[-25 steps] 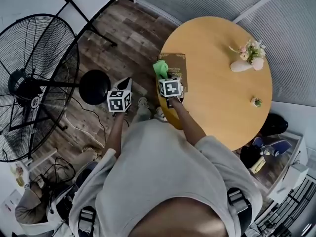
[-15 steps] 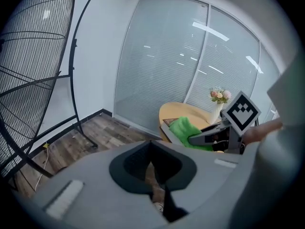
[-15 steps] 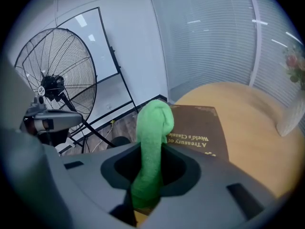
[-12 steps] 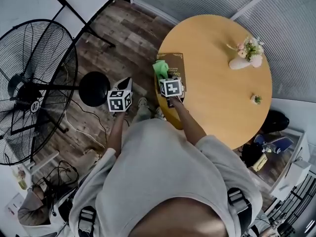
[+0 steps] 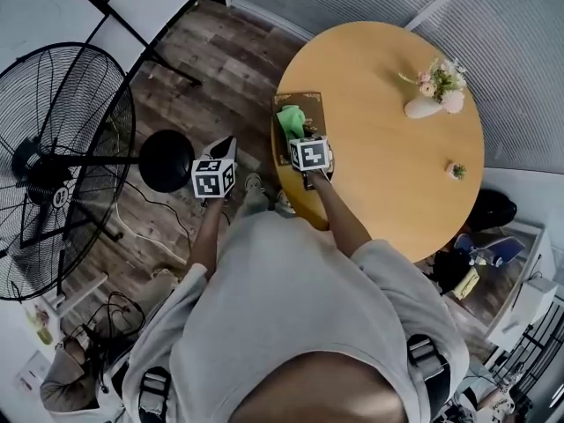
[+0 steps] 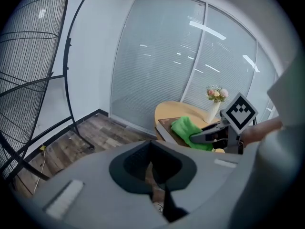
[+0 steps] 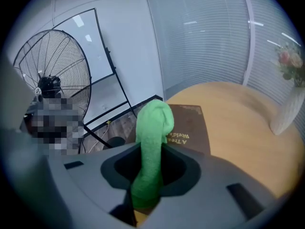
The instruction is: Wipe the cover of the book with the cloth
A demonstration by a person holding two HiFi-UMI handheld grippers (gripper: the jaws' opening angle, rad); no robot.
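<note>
A dark brown book lies at the round table's left edge, its cover also showing in the right gripper view. My right gripper is shut on a green cloth, whose free end rests on the book's near left part. The cloth stands up out of the jaws and hides the fingertips. My left gripper hangs over the floor left of the table, jaws together and holding nothing. From there, the cloth, the book and the right gripper show ahead.
On the wooden table stand a white vase of flowers at the far right and a tiny plant. A large black floor fan with a round base stands on the wood floor to the left.
The right gripper has carried the cloth a little further in over the book's cover. The left gripper has stayed where it was.
</note>
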